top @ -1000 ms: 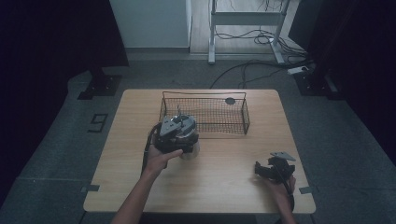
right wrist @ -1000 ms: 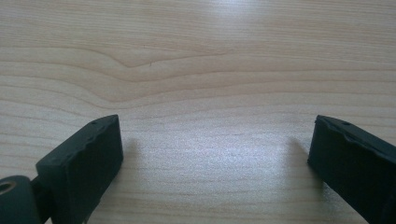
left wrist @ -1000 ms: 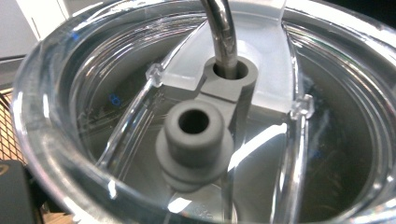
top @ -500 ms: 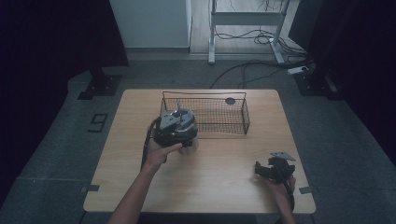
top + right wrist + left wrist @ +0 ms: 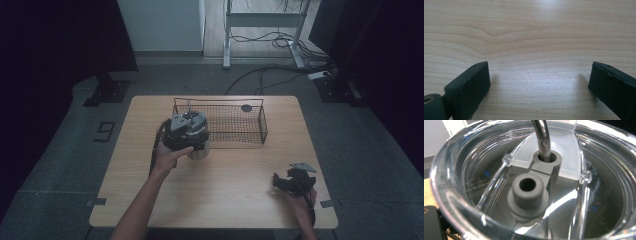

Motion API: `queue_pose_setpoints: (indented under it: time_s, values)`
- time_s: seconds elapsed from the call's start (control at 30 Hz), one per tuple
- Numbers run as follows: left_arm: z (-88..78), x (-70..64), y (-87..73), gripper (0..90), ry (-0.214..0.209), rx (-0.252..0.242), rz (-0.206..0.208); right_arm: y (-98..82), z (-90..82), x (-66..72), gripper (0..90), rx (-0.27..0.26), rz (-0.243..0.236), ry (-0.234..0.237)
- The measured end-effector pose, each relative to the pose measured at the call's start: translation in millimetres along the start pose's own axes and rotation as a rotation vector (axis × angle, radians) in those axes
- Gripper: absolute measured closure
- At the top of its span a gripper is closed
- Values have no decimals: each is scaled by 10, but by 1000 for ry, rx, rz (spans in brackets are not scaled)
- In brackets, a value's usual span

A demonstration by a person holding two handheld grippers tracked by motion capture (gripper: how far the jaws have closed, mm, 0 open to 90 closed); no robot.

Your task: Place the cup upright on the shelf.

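Left tongs (image 5: 192,145), centre-left of the high view, sit on a clear round container (image 5: 529,182) beside the wire basket (image 5: 227,122); whether they clamp it I can't tell. Best keep it level and lift clear of the basket wall. Transparent plastic, grey hub, metal rod rising. Lower right, right tongs (image 5: 539,82) hang open over bare tabletop (image 5: 529,30)

Pale wood-grain table (image 5: 529,30), smooth satin finish. Black wire-mesh basket (image 5: 235,125), metal. Clear glossy plastic lid (image 5: 456,165); matt grey hub (image 5: 527,192); polished metal rod (image 5: 542,137).
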State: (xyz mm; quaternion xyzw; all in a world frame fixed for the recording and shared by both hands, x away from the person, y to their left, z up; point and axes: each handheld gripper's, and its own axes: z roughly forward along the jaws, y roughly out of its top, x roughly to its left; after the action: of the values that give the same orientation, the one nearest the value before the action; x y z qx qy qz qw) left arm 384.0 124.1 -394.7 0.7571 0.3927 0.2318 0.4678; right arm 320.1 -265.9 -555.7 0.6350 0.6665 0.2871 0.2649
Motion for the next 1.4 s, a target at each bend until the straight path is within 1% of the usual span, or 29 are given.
queue_pose_setpoints:
  time_s: [0.3,0.43,0.6,0.7,0.73,0.87,0.9,0.97,1.07,1.1,1.27,1.4]
  values:
    - [29,47,83,40,-2,-11,4,-1,2,-1,33,-3,-1,-1]
    - [62,94,123,40,-4,-8,-8,-2,3,0,33,-4,-1,-1]
    - [114,137,169,40,6,-1,-9,-2,3,0,33,-4,-1,-1]
    - [130,154,185,40,6,-4,-12,-2,3,0,33,-4,-1,-1]
    - [149,171,198,40,1,-4,-22,-2,5,0,33,-6,0,-1]
    - [174,190,220,40,2,-3,-25,-2,3,-1,33,-5,-2,-1]
    - [180,214,247,40,3,-1,-22,-2,4,-3,34,-5,-3,1]
    - [182,230,261,40,3,-5,-26,-2,3,-4,35,-5,-2,1]
    - [205,291,308,40,5,-6,-33,-2,3,-5,35,-5,-2,1]
    - [205,291,308,40,5,-6,-33,-2,3,-5,36,-5,-2,1]
    - [276,336,351,40,14,-2,-37,-2,2,-6,36,-5,-2,1]
    - [339,371,373,40,12,-1,-47,-2,2,-6,37,-6,-2,1]
